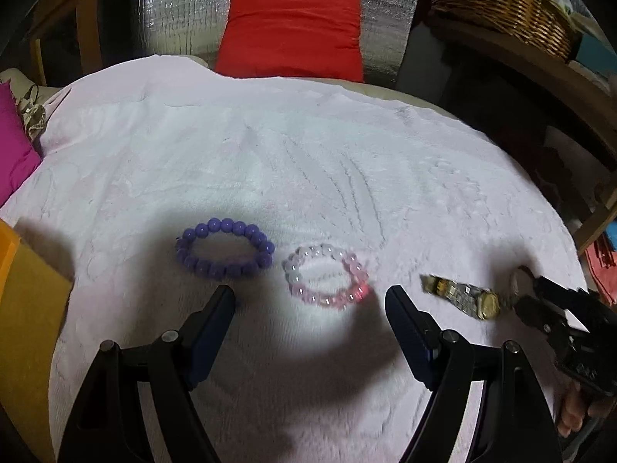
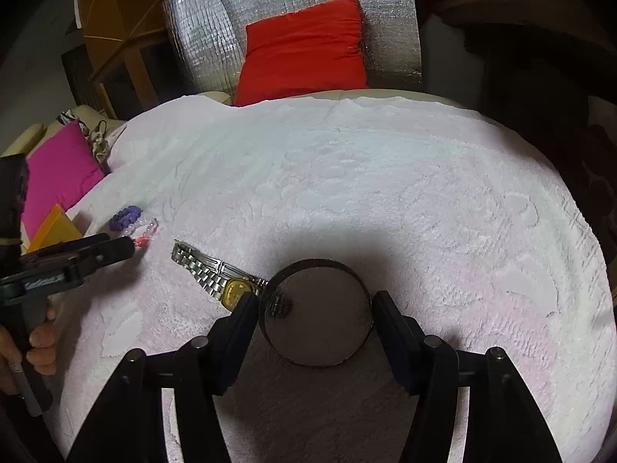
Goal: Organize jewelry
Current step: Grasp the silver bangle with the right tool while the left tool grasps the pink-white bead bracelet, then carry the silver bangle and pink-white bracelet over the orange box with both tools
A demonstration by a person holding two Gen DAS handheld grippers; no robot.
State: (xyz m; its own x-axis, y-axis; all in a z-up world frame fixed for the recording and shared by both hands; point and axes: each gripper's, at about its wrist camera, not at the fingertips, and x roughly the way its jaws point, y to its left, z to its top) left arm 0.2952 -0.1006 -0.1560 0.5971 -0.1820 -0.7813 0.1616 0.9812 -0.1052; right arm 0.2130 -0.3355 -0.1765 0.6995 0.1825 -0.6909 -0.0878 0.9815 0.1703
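A purple bead bracelet (image 1: 225, 250) and a pink-and-white bead bracelet (image 1: 326, 276) lie side by side on the white fluffy cover (image 1: 270, 162). My left gripper (image 1: 310, 295) is open and empty just in front of them. A gold-faced metal watch (image 1: 462, 297) lies to their right; it also shows in the right wrist view (image 2: 219, 274). My right gripper (image 2: 315, 303) is shut on a thin dark metal bangle (image 2: 316, 266), one finger on each side of the ring, right beside the watch. The right gripper shows at the right edge of the left wrist view (image 1: 536, 289).
An orange box (image 1: 23, 308) stands at the left edge of the cover. A red cushion (image 1: 293, 31) leans at the back against silver foil. A pink cushion (image 2: 58, 169) lies far left. A wicker basket (image 1: 501, 0) sits on a shelf at the right.
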